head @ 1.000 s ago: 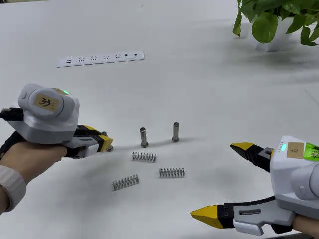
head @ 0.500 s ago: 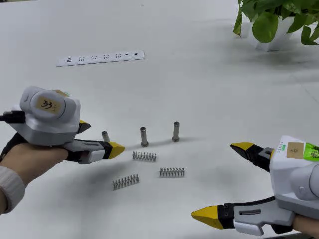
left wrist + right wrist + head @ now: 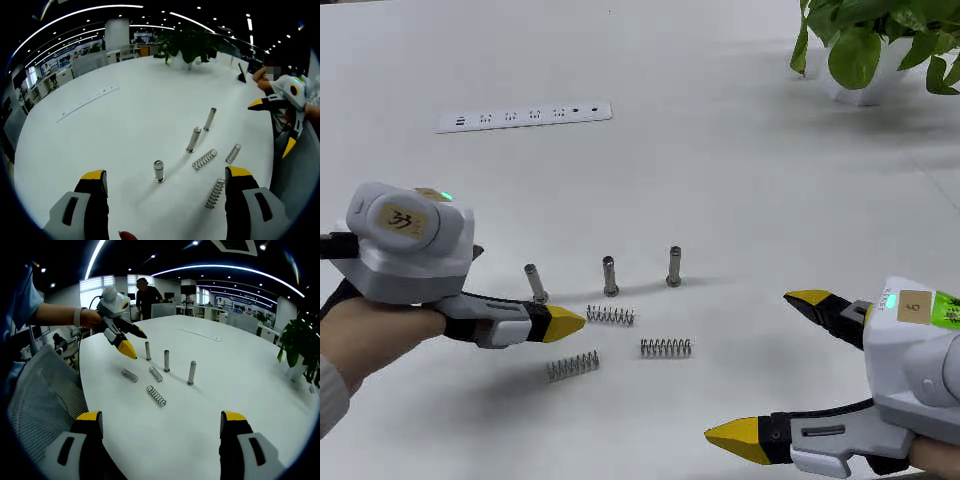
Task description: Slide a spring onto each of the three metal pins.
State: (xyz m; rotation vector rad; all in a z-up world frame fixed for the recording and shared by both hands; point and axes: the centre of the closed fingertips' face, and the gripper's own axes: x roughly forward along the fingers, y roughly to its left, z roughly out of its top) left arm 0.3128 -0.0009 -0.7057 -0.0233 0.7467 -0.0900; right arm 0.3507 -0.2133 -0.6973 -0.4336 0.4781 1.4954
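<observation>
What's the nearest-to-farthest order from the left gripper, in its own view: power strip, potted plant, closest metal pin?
1. Metal pin, upright, just ahead of the jaws.
2. Power strip, farther off, left.
3. Potted plant, far back, centre.

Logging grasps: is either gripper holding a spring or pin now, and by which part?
Nothing is held: the left gripper and right gripper both have open, empty jaws.

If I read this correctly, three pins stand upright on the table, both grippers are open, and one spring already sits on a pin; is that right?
Not quite: the head view shows all three springs lying on the table near the pins, which stand bare. The rest holds.
</observation>
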